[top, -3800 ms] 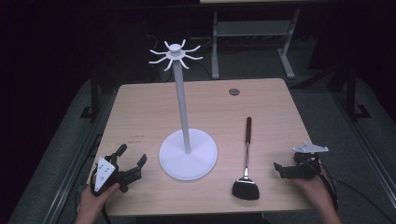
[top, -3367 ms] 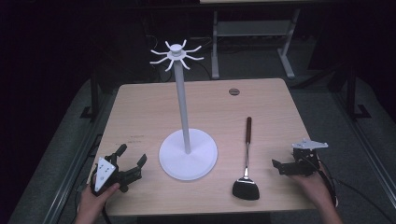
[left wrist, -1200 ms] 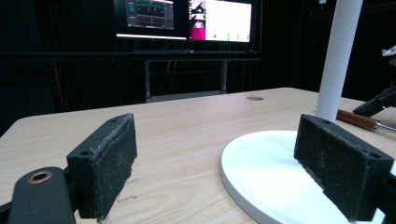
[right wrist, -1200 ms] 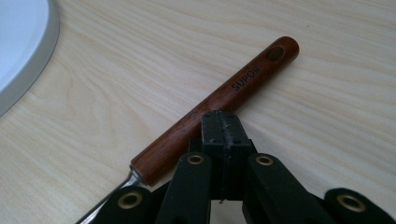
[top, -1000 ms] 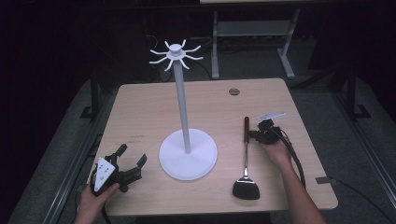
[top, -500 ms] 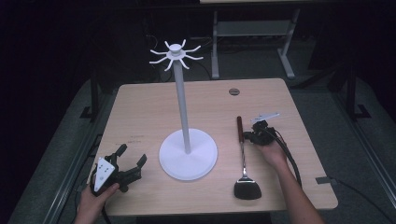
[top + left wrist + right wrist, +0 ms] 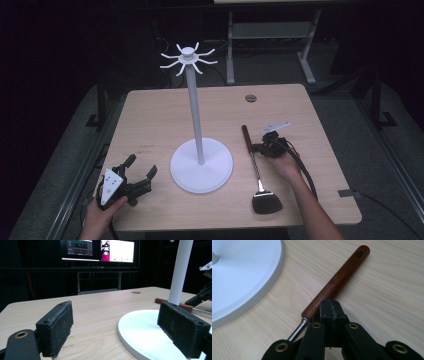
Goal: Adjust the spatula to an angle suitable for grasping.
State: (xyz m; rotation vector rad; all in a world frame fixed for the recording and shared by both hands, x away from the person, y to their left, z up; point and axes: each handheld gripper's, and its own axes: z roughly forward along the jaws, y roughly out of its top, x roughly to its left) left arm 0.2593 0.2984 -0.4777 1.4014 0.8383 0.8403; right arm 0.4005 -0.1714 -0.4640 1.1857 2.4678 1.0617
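A spatula [image 7: 256, 167] with a dark head and a brown wooden handle [image 7: 337, 281] lies on the table right of the white hook stand [image 7: 201, 167]. My right gripper [image 7: 257, 148] is shut with nothing between its jaws. Its closed tip [image 7: 331, 305] presses against the side of the handle where wood meets the metal shaft. The stand's round base [image 7: 242, 272] lies just left of the handle. At the front left corner my left gripper [image 7: 141, 166] rests open in a hand. Its pads [image 7: 56, 330] are wide apart and empty, facing the stand's base [image 7: 142, 330].
The stand's tall pole carries a ring of hooks [image 7: 188, 58] at its top. A round cable hole [image 7: 250, 98] sits at the table's far edge. A metal frame [image 7: 270, 35] stands behind the table, and lit monitors [image 7: 100, 250] glow beyond it.
The right gripper came in from the table's right edge to the spatula handle and has pushed it leftward, so the spatula now tilts toward the stand. The left gripper has stayed put.
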